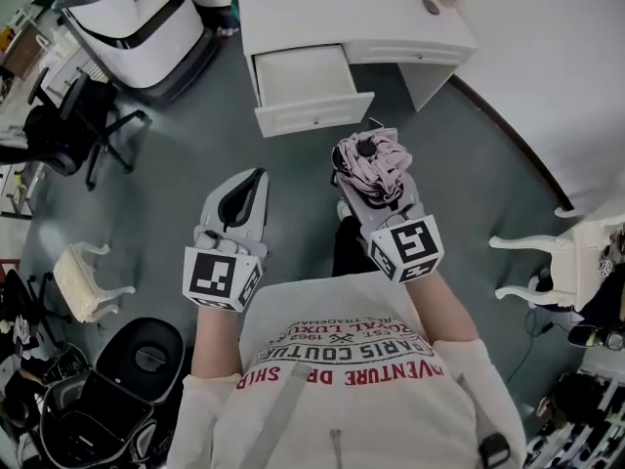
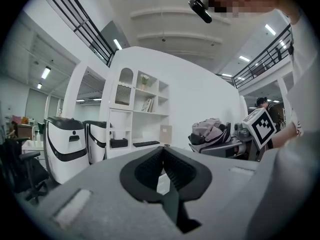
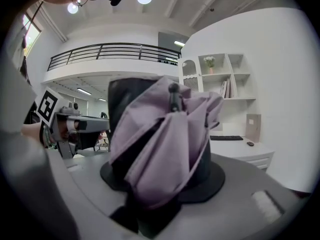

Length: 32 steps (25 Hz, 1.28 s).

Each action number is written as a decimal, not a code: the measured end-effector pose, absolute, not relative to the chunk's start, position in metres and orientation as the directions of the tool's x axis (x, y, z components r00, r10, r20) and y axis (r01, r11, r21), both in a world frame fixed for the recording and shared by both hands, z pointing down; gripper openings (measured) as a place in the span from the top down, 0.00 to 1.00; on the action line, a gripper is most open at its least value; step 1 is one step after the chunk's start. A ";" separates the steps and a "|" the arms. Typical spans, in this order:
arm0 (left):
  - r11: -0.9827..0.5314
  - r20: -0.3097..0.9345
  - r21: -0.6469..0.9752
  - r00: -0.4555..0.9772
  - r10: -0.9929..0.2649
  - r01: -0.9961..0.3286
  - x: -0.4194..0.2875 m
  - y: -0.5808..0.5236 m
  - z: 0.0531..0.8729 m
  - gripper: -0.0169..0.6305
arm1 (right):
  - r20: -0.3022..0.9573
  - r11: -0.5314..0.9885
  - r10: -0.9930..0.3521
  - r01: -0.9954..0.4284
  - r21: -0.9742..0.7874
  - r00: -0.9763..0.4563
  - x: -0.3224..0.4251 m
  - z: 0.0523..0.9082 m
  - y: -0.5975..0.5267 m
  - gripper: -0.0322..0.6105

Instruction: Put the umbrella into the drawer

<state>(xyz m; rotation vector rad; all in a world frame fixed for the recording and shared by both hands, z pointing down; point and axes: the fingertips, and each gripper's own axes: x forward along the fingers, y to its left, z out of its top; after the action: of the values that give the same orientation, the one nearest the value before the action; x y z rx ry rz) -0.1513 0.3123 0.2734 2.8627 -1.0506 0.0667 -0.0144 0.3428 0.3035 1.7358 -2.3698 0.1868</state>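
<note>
Short of the open drawer (image 1: 301,76), my right gripper (image 1: 372,156) clamps the folded umbrella (image 1: 391,172), while my left gripper (image 1: 258,176) is held level, jaws together, empty.

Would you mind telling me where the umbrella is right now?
Head view: the folded umbrella is gripped in the right tongs, right of centre, below the open drawer.

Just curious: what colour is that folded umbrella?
Pale lilac-pink; the umbrella shows best in the right gripper view.

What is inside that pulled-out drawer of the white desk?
Only its bare white bottom shows in the drawer; nothing lies in the visible part. Its rear end runs under the desk, so that part is hidden. The umbrella sits in the jaws of the right gripper.
</note>
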 end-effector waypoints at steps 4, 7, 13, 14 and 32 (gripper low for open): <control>-0.720 0.104 0.067 0.722 -0.684 -0.691 -0.123 0.267 0.281 0.96 | 0.247 0.360 -0.902 -0.933 -0.018 -0.354 0.015 0.314 0.293 0.62; -0.690 0.120 0.069 0.693 -0.711 -0.720 -0.095 0.231 0.277 0.96 | 0.257 0.401 -0.881 -0.915 -0.039 -0.396 0.040 0.312 0.255 0.62; -0.657 0.131 0.046 0.657 -0.743 -0.752 -0.028 0.161 0.276 0.96 | 0.269 0.503 -0.825 -0.863 -0.052 -0.497 0.092 0.311 0.167 0.62; -0.644 0.125 0.042 0.643 -0.755 -0.764 -0.019 0.148 0.274 0.96 | 0.267 0.519 -0.816 -0.853 -0.050 -0.512 0.101 0.309 0.152 0.62; -0.494 0.187 0.109 0.506 -0.842 -0.863 0.005 -0.005 0.316 0.96 | 0.412 0.638 -0.680 -0.766 -0.074 -0.606 0.137 0.377 -0.015 0.62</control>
<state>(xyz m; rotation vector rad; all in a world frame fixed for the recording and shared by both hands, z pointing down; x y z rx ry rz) 0.0049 -0.0047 0.3155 2.5587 -1.4652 0.1611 0.1374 -0.0146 0.3769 1.1534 -2.5145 0.3463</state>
